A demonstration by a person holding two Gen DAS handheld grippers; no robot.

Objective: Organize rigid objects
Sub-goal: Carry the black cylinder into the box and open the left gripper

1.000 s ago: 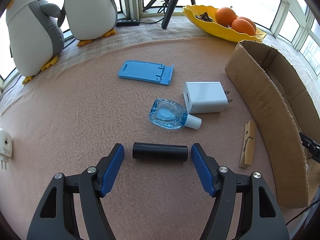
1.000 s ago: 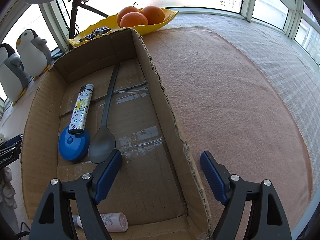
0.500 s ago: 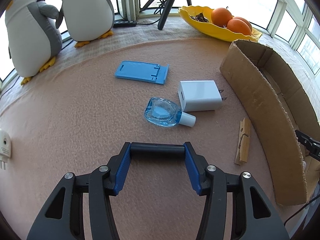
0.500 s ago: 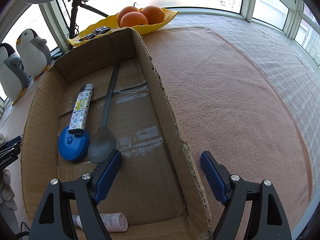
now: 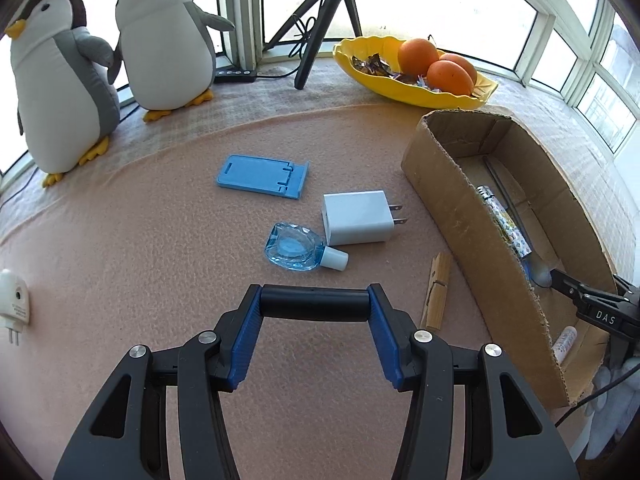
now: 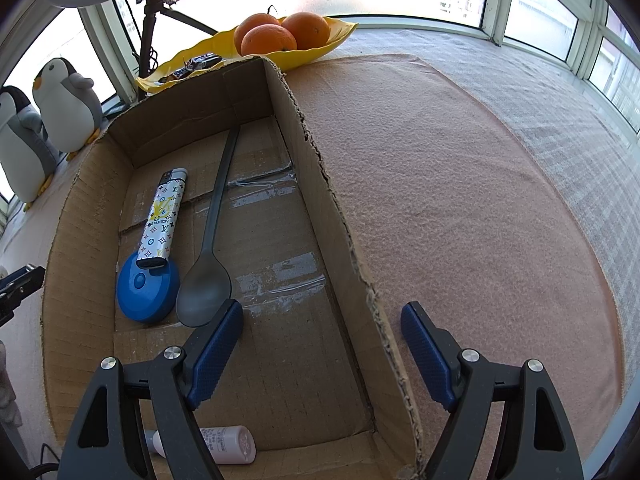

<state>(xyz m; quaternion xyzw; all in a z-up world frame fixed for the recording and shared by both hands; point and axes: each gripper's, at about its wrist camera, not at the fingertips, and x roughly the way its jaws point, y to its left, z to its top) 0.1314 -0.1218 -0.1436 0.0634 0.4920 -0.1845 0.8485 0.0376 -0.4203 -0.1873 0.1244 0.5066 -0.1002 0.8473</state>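
My left gripper [image 5: 315, 304] is shut on a black cylinder [image 5: 314, 304], held end to end between the blue pads above the pink mat. Ahead on the mat lie a blue clear bottle [image 5: 298, 251], a white charger [image 5: 357, 218], a blue phone stand [image 5: 263, 176] and a wooden clothespin [image 5: 437, 291]. The cardboard box [image 5: 472, 224] stands to the right. My right gripper [image 6: 322, 322] is open, astride the box's right wall [image 6: 340, 240]. In the box lie a grey spoon [image 6: 208, 264], a patterned lighter [image 6: 163, 220], a blue round case [image 6: 147, 292] and a small white bottle [image 6: 228, 450].
Two plush penguins [image 5: 108, 76] stand at the back left. A yellow dish of oranges [image 5: 416, 70] and a tripod [image 5: 320, 20] sit behind the box. A white plug-in device [image 5: 12, 300] lies at the left edge. The right gripper's tip [image 5: 592, 308] reaches over the box.
My left gripper closed on the black cylinder, then lifted it off the mat; the scene now sits lower and farther. The right gripper has not moved.
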